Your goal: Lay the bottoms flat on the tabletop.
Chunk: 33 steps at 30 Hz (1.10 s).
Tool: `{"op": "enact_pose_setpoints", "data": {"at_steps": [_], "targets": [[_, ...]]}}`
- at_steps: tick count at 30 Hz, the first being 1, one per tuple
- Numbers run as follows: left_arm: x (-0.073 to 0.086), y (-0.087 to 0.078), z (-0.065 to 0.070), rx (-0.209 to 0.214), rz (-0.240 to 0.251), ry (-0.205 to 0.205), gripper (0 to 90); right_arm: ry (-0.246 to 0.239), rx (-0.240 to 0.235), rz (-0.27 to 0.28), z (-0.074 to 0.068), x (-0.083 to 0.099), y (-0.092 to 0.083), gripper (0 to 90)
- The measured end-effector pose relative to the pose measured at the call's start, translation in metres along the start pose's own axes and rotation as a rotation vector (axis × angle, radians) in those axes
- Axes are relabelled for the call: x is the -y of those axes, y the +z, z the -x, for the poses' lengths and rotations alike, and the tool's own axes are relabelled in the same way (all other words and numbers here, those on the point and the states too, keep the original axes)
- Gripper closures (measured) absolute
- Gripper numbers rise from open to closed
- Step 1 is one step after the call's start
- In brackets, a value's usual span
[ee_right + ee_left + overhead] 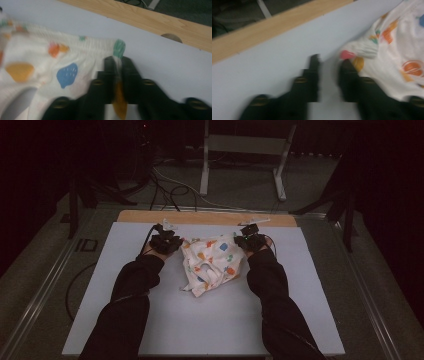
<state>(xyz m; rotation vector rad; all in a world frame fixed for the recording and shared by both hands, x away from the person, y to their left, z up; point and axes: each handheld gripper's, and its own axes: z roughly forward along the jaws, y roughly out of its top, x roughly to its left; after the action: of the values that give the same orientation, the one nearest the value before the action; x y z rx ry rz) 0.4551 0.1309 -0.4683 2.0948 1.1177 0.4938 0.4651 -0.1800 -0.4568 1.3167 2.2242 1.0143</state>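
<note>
A small white garment point(210, 262) with orange, blue and green prints lies crumpled on the white board point(210, 325). My left gripper point(167, 242) is at its far left corner. In the left gripper view this gripper point(329, 62) is open over bare board, and the garment point(397, 50) lies against its right jaw. My right gripper point(250, 241) is at the far right corner. In the right gripper view its point(118, 61) jaws stand a little apart, with the edge of the garment's point(50, 62) ribbed band lying loose between them.
A wooden strip point(210, 217) borders the board's far edge. Beyond the table stand a white metal frame point(245, 145) and loose cables point(165, 185) on the floor. Dark sleeves reach in from the bottom. Bare board lies in front of the garment.
</note>
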Motion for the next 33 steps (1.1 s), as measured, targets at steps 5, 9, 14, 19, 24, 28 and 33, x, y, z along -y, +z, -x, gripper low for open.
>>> {"op": "enact_pose_setpoints", "data": {"at_steps": [5,9,14,19,24,28,33], "targets": [[0.001,0.002,0.0,0.032,-0.043,-0.021,33.1,0.061,0.002,0.013,0.002,0.001,0.004,40.6],[0.004,0.001,-0.004,0.041,-0.059,-0.068,15.2,0.069,-0.013,0.026,0.005,0.005,-0.002,20.8],[0.007,-0.005,-0.006,0.094,-0.054,-0.077,6.6,0.056,-0.051,0.046,0.006,0.009,-0.011,13.5],[0.008,-0.012,-0.002,0.142,-0.042,-0.062,3.3,0.021,-0.06,0.053,0.004,0.011,-0.018,13.7],[0.008,-0.02,0.004,0.188,-0.024,-0.044,1.9,0.005,-0.069,0.064,0.003,0.015,-0.027,14.0],[0.009,-0.029,0.011,0.208,-0.015,-0.011,1.8,-0.003,-0.073,0.064,0.001,0.019,-0.035,14.1],[0.012,-0.041,0.015,0.235,0.005,0.006,1.8,-0.006,-0.083,0.084,0.002,0.027,-0.048,14.1]]}}
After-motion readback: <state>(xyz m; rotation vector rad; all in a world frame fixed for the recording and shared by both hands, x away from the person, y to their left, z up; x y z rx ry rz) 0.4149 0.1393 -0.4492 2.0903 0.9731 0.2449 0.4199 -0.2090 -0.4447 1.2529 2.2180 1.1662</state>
